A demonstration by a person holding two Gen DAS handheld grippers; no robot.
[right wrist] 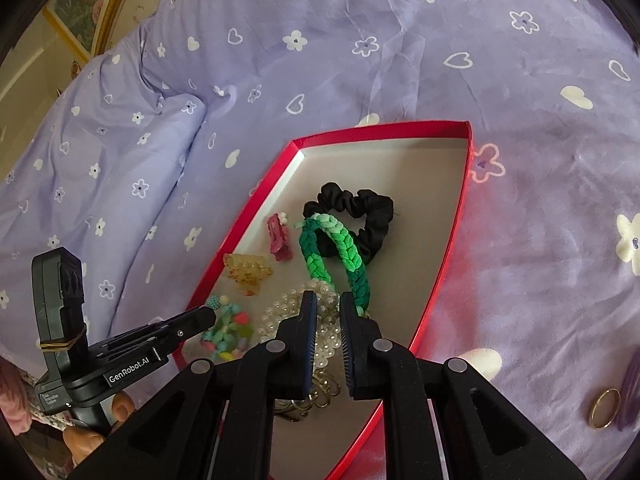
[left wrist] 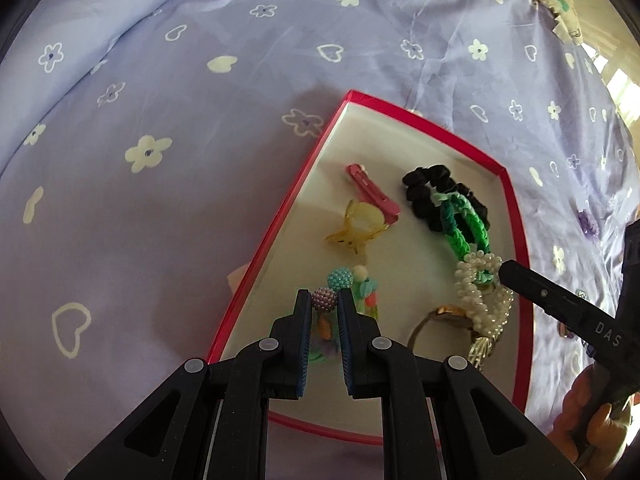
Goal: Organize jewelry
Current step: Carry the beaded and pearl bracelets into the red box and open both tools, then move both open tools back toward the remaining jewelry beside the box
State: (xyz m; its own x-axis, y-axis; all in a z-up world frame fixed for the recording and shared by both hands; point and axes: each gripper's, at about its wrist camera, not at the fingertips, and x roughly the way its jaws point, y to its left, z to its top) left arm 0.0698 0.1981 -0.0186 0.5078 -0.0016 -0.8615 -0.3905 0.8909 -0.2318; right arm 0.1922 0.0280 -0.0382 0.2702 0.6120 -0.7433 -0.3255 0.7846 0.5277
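**Inspector:** Fingers first. Left gripper: jaws nearly closed, a narrow slot between them. A purple bead ball shows in that slot, but I cannot tell whether the pads touch it or hang above it. Right gripper: the same narrow slot, empty, over the pearl bracelet and beside the green braid.

**Assistant:** And the jewelry?

**Inspector:** Nearly all inside the red tray on the bedsheet: pink clip, yellow claw, black scrunchie, bead string, pearls, a gold bangle. One gold ring lies on the sheet outside the tray, at the right.

**Assistant:** Advice for the step?

**Inspector:** In my judgement both tools are coming in for a pick. Open the jaws before descending; as they stand they would push pieces, not take them. Take one piece per tool; the braid overlaps scrunchie and pearls, so lift slowly or it drags neighbours.

**Assistant:** Pose?

**Inspector:** Both tools pitch steeply downward over the tray's near end, side by side, each held in a hand below.
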